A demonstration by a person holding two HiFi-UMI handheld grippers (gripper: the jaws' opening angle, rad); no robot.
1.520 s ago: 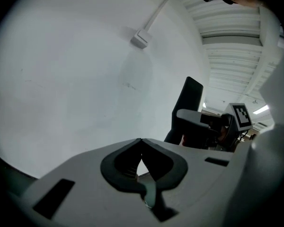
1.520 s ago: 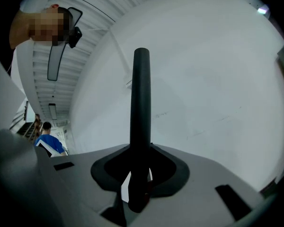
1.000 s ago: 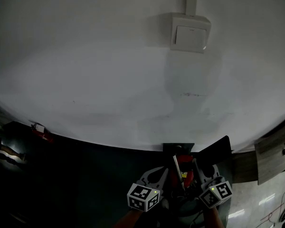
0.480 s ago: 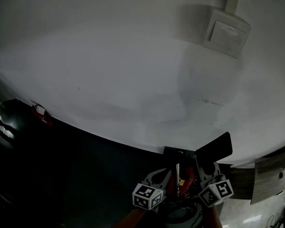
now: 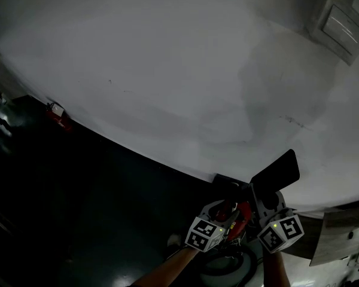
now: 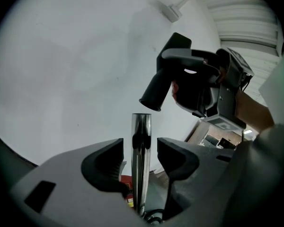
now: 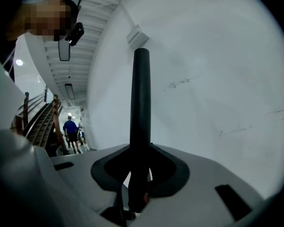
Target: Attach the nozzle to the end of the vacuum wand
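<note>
A chrome vacuum wand (image 6: 141,141) stands upright between the jaws of my left gripper (image 6: 140,148). The jaws are opening, with a gap on each side of the tube, so the pads do not press on it. My right gripper (image 7: 139,167) is shut on the black nozzle (image 7: 141,103), which points up along the jaws. In the left gripper view the nozzle (image 6: 166,79) hangs tilted just above and right of the wand's open end, apart from it. In the head view both grippers (image 5: 218,210) (image 5: 266,203) sit at the bottom edge around the red vacuum body (image 5: 238,213), with the nozzle (image 5: 276,172) above them.
A white wall (image 5: 167,70) fills most of the head view, with a switch box (image 5: 341,26) at top right. The floor (image 5: 78,208) below is dark, with a small red item (image 5: 58,115) at its far left edge. A person (image 7: 71,129) walks far off beside a staircase.
The head view has swung, so the switch box slid to the top right corner. Both grippers have shifted right and lower in the picture. The nozzle now stands higher above the red body.
</note>
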